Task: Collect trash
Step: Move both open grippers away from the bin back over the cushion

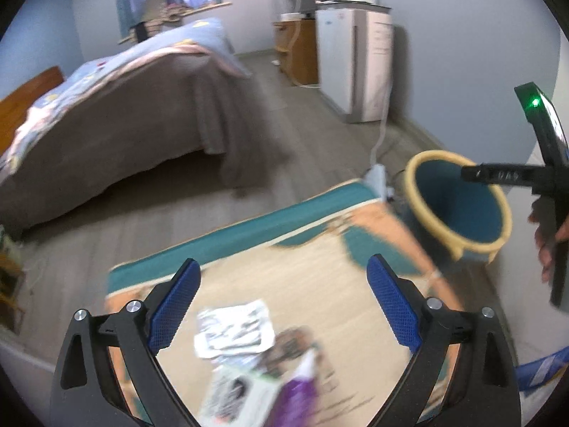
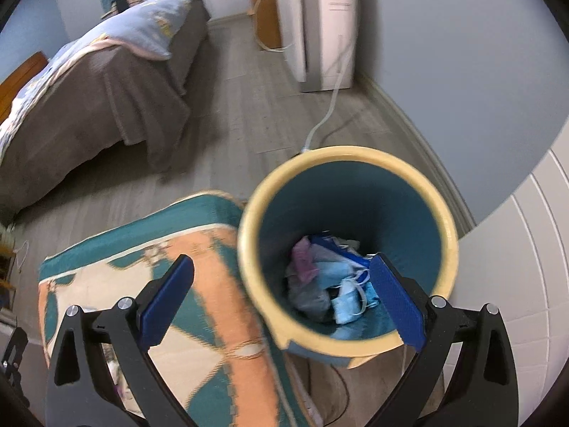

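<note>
My left gripper [image 1: 284,295] hangs open over a patterned rug [image 1: 320,274], nothing between its blue pads. Below it on the rug lie a crumpled printed paper [image 1: 234,331], a purple wrapper [image 1: 302,388] and a pale printed packet [image 1: 234,395]. A teal bin with a cream rim [image 1: 458,206] stands at the rug's right corner. My right gripper [image 2: 281,302] is open above that bin [image 2: 348,163], empty. Inside the bin lie blue face masks [image 2: 346,302], a pink scrap [image 2: 304,261] and a grey bag [image 2: 307,295]. The other gripper's body [image 1: 547,178] shows at the right edge with a hand on it.
A bed with a brown cover [image 1: 142,114] fills the left. A white appliance [image 1: 355,64] stands by the back wall, its cord [image 2: 329,114] trailing across the grey floor toward the bin. A wooden cabinet [image 1: 295,49] sits beside it. A white panelled surface [image 2: 515,267] is at the right.
</note>
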`<state>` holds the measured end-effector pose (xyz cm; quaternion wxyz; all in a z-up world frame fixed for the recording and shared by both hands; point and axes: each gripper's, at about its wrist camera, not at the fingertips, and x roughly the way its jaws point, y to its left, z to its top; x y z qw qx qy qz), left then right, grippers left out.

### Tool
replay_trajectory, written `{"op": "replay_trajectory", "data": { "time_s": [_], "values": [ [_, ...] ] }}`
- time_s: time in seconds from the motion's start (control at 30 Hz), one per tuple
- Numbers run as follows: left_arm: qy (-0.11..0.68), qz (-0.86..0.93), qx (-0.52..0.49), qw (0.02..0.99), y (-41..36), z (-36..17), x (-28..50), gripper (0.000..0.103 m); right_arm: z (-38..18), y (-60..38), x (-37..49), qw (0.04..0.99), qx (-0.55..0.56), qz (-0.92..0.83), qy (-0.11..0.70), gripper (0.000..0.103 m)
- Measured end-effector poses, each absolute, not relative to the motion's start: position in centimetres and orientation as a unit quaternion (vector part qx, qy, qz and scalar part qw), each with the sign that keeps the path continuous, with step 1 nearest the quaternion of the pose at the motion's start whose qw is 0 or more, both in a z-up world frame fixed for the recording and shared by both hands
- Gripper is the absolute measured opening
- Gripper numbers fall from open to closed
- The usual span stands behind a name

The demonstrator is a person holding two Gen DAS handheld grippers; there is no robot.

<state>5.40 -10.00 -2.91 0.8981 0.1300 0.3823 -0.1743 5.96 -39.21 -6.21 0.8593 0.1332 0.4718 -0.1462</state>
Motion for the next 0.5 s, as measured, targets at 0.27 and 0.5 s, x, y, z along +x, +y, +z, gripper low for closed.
{"op": "replay_trajectory", "data": {
  "time_s": [0.27, 0.5],
  "values": [
    [0.385, -0.112, 0.065, 0.914, -1.1, -2.1, 3.7, 0.095, -4.3, -33.4, 6.3, 0.87, 0.083, -0.113, 0.473, 0.097],
    [0.428, -0.111, 0.029, 0.896, 2.9, -4.3, 3.2, 0.095, -4.3, -27.8, 4.9, 0.863, 0.074, -0.081, 0.493, 0.097]
  ]
}}
